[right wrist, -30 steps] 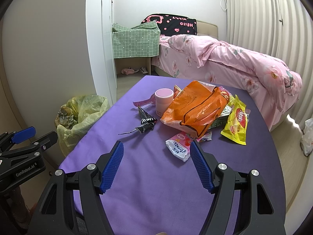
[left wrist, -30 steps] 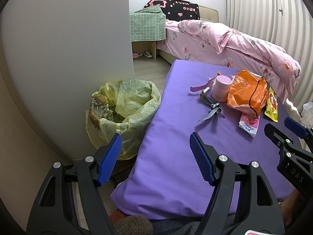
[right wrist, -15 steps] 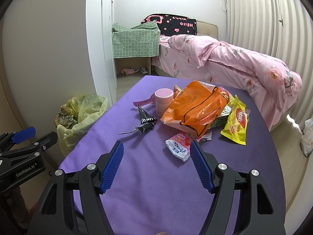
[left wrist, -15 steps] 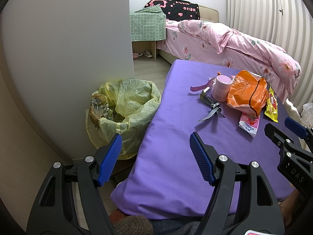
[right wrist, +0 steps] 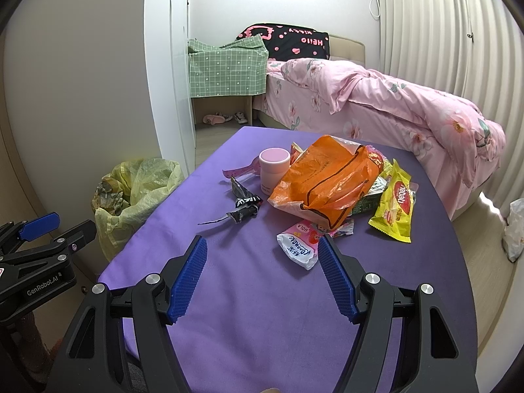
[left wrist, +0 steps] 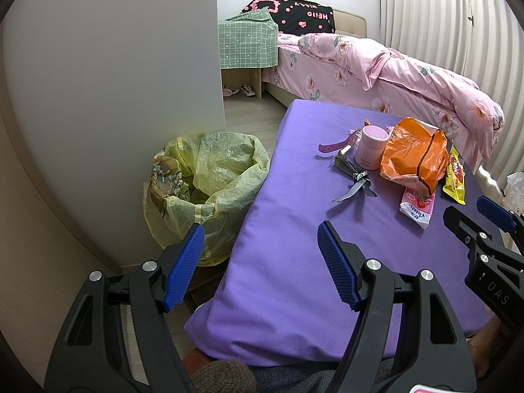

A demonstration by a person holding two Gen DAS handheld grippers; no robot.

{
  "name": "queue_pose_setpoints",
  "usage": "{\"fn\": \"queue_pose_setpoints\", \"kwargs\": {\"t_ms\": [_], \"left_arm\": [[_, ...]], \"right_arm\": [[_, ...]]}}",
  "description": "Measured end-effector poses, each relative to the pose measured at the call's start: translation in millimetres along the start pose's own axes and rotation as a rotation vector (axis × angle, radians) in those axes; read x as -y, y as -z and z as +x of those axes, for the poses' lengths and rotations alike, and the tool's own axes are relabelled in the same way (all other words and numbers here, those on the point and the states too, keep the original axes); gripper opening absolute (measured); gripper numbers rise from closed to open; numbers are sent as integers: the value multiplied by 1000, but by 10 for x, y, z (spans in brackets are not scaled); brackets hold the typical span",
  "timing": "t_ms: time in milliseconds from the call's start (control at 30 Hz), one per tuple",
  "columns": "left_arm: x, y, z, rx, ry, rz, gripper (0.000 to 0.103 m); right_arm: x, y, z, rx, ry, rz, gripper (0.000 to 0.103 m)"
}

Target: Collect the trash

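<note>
Trash lies on the purple table (right wrist: 268,321): an orange bag (right wrist: 324,180), a yellow snack wrapper (right wrist: 396,209), a pink-and-white packet (right wrist: 298,242), a black crumpled wrapper (right wrist: 244,208) and a pink cup (right wrist: 274,170). A bin lined with a yellow bag (left wrist: 209,177) stands on the floor left of the table. My left gripper (left wrist: 260,262) is open over the table's near-left corner, empty. My right gripper (right wrist: 262,276) is open just short of the pink-and-white packet, empty.
A bed with a pink floral duvet (right wrist: 393,98) stands beyond the table. A white wall (left wrist: 114,82) rises behind the bin. A green-checked cloth covers a small cabinet (right wrist: 226,65) with shoes under it. A white bag (right wrist: 514,229) lies on the floor at right.
</note>
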State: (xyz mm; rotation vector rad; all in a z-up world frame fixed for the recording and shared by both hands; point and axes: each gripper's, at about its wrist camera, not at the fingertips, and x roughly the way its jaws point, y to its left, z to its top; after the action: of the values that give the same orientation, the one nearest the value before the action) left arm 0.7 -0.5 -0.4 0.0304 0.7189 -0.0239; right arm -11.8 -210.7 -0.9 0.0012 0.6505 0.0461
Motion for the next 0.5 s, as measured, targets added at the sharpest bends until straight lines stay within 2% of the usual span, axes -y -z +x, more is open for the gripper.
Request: {"fn": "queue_pose_setpoints", "kwargs": {"t_ms": [300,500], "left_arm": [[-37,-100,116,-6,32,5,68],[174,-256,387,35,129,73,68]], "right_arm": [[34,13,77,-14,-3,17,66],[493,-165,251,-1,79,2,66]]}}
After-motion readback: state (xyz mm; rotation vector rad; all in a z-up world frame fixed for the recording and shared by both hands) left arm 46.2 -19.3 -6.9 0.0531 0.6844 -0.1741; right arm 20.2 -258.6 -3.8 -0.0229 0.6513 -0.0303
